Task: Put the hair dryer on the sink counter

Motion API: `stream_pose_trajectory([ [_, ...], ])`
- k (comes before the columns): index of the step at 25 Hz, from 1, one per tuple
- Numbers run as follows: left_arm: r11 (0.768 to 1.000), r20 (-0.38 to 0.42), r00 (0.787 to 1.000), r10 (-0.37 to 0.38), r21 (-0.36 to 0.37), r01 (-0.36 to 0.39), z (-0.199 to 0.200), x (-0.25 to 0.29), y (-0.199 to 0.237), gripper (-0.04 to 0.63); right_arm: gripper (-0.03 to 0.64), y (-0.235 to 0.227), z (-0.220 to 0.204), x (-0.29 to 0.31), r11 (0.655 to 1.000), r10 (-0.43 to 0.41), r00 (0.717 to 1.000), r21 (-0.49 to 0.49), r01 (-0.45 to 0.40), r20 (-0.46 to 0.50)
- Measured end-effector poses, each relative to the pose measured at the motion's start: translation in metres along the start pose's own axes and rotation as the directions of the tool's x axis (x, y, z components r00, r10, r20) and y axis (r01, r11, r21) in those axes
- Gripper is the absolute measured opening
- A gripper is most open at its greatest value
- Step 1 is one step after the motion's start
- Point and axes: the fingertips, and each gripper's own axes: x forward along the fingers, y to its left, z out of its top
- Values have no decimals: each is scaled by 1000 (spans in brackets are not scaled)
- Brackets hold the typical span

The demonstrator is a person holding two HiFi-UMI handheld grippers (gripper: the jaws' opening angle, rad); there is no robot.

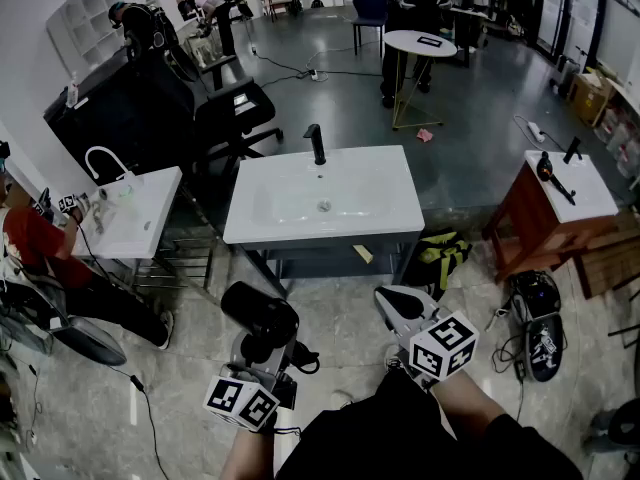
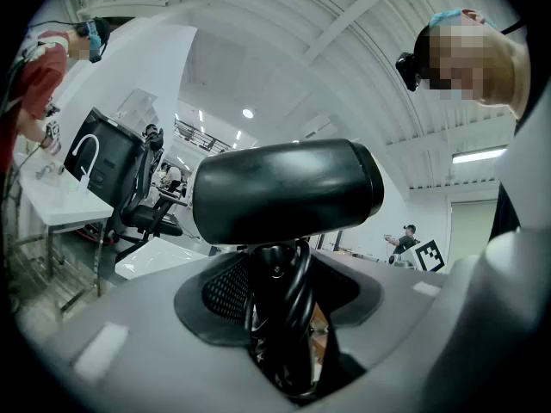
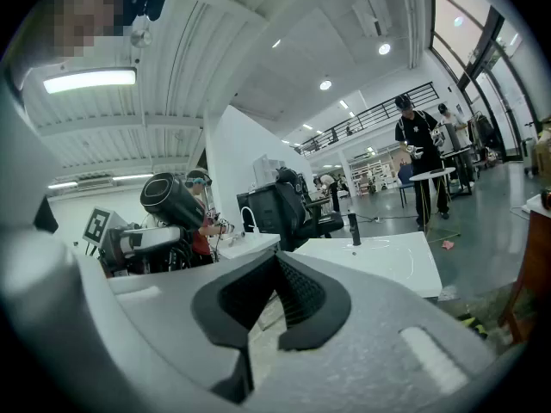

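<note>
Black dryer stands upright, handle and coiled cord clamped in the left gripper, seemingly for carrying to the counter; right gripper is closed, empty.

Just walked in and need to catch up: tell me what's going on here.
A person stands facing a white sink counter with a black faucet, holding a two-jaw gripper in each hand. The left gripper has its jaws clamped on the handle of a black hair dryer, with the cord bunched there too. The right gripper is empty, jaws together. The hair dryer is held short of the counter, not yet set down.
</note>
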Motion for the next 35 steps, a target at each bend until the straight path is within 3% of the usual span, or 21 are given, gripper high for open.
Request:
stream_pose_trajectory([
  [9,1000,-4,1000,3,-7,-3,-1,-2,-1,207,2,3,1,-1,999,4,1000,-44,-4,-10],
  [35,1000,-11,1000,-4,-5,4,0,-22,27,206,2,16,-13,14,999,-34,999,-9,34,-24],
])
